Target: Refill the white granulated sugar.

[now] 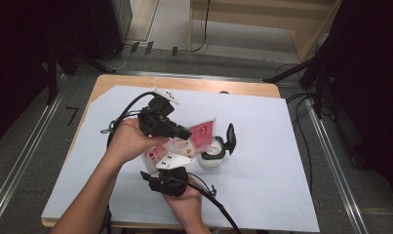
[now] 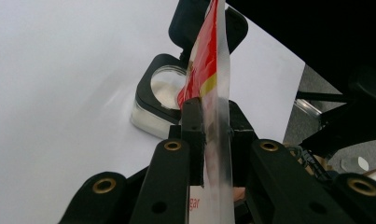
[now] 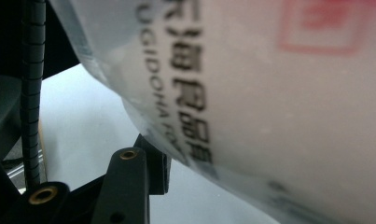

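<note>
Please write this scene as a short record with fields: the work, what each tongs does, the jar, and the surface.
work: a bag of white grains is held over an open jar
left tongs: shut on the bag's flat edge
right tongs: under the bag's full part; the grip is hidden
bag: red and clear, tilted toward the jar
jar: upright, its black lid flipped open, white grains inside
surface: white sheet on a wooden table

Glossy clear-and-red plastic bag (image 1: 194, 139), matt black plastic lid (image 1: 230, 137) on a clear jar (image 1: 212, 157), matt white sheet (image 1: 262, 185)
</note>
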The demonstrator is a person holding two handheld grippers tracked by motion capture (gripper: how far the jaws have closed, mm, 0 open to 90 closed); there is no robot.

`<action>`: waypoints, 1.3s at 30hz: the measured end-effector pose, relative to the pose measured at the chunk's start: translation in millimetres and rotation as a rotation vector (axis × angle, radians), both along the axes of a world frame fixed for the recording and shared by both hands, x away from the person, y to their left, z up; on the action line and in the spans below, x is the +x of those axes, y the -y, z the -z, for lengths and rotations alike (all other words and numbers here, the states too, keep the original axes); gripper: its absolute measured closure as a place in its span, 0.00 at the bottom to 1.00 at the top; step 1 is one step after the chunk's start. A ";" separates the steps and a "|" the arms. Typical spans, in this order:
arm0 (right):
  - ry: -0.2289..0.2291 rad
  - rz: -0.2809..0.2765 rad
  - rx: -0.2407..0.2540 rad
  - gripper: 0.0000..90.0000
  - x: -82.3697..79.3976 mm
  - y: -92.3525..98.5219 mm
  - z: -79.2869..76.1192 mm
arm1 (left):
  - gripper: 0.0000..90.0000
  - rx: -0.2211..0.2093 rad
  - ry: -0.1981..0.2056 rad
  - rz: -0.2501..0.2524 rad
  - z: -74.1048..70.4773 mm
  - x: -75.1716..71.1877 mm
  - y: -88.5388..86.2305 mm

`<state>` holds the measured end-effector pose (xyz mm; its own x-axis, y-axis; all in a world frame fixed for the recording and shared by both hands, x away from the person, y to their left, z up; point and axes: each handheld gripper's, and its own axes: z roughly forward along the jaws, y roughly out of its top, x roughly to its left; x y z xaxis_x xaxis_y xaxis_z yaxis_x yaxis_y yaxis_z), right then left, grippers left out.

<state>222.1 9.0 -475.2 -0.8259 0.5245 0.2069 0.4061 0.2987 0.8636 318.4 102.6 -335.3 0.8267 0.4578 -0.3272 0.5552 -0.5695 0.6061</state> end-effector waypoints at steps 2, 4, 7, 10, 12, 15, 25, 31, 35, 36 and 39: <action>-0.006 -0.003 0.004 0.66 0.3 0.1 2.2 | 0.92 0.006 -0.003 -0.002 1.8 0.3 0.8; -0.008 -0.006 0.000 0.66 0.7 -0.2 4.3 | 0.92 0.020 -0.003 0.004 4.8 0.7 2.7; -0.009 -0.006 -0.015 0.66 0.8 -0.7 8.1 | 0.91 0.043 -0.003 0.011 9.3 1.1 5.6; -0.015 -0.004 -0.018 0.66 1.9 0.0 11.4 | 0.91 0.046 -0.002 0.010 12.4 1.8 7.5; -0.014 -0.003 -0.021 0.66 2.0 -0.7 12.8 | 0.92 0.057 0.004 0.014 14.1 1.6 8.7; -0.015 -0.006 -0.027 0.66 2.1 -1.1 14.6 | 0.94 0.057 0.005 0.020 14.1 1.9 6.0; -0.022 0.019 -0.020 0.64 4.8 3.7 15.4 | 0.97 -0.001 0.001 -0.003 3.9 -2.3 -14.5; -0.015 0.051 0.027 0.63 8.0 13.3 11.8 | 0.98 -0.078 -0.006 -0.017 -3.9 -3.8 -31.3; -0.004 0.075 0.042 0.62 8.2 18.6 9.7 | 0.99 -0.098 -0.005 -0.027 -7.3 -3.9 -40.2; -0.002 0.079 0.043 0.62 8.4 19.3 9.3 | 0.99 -0.104 -0.004 -0.034 -7.8 -4.6 -41.6; 0.001 0.094 0.046 0.62 9.9 22.4 8.9 | 0.99 -0.113 0.001 -0.032 -10.2 -5.5 -46.8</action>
<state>232.1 -13.4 -484.1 -0.7737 0.5896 0.2318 0.4294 0.2191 0.8761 312.9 149.3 -325.1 0.8127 0.4442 -0.3771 0.5713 -0.4798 0.6659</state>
